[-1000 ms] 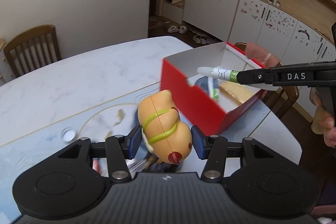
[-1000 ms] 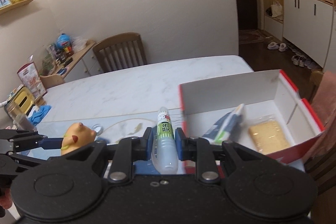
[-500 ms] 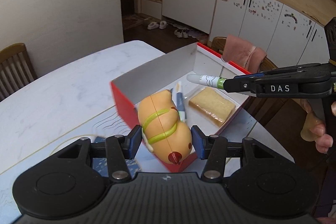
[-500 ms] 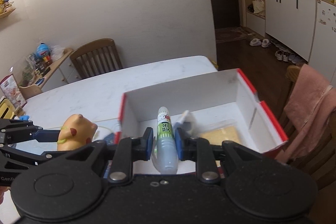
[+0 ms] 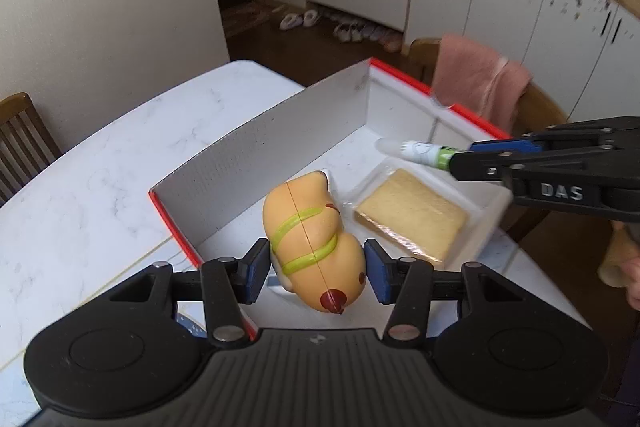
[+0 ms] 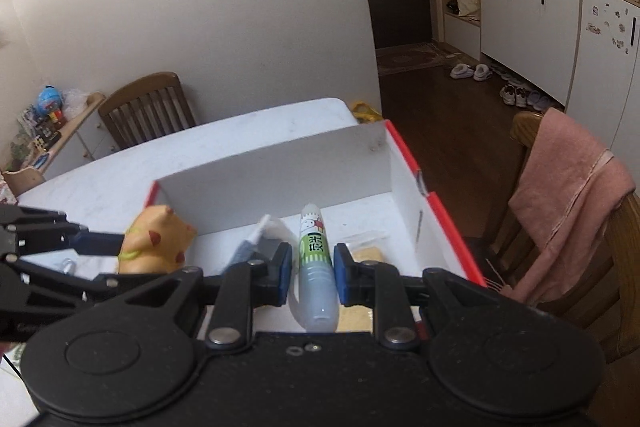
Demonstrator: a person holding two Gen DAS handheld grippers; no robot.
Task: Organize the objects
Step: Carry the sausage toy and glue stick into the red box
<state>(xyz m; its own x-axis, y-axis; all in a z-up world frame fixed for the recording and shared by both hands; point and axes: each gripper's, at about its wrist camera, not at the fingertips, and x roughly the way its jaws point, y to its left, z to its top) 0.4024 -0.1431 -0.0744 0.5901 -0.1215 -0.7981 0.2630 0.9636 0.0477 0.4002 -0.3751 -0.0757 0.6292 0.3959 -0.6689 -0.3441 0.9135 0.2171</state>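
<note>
Nearest the left wrist camera, the left gripper (image 5: pixel 316 271) has its jaws pinching an orange toy animal (image 5: pixel 314 239) with green stripes and a dark red spot, held above the near end of the red box (image 5: pixel 176 219). The toy's rounded body points away from the camera, over the box's white floor.

In the right wrist view, the right gripper (image 6: pixel 310 269) has its jaws clamped on a small glue bottle (image 6: pixel 316 259) — clear body, green and white label, white cap pointing forward over the box interior. The same bottle's cap end shows in the left view, sticking out of the right gripper over the box's far right side.

Inside the box, just beyond the toy, lies a wrapped yellow sponge (image 5: pixel 412 215) against the right wall. A tube (image 6: pixel 250 247) with a white tip lies on the box floor, left of the bottle in the right view; it is blurred.

The box sits at the right edge of the white marble desk (image 5: pixel 100 179), its tall white wall on the side facing the desk's middle. Past that edge stands a wooden chair with a pink towel (image 6: pixel 568 195) draped over its back. Another wooden chair (image 6: pixel 148 107) stands at the desk's far edge.
</note>
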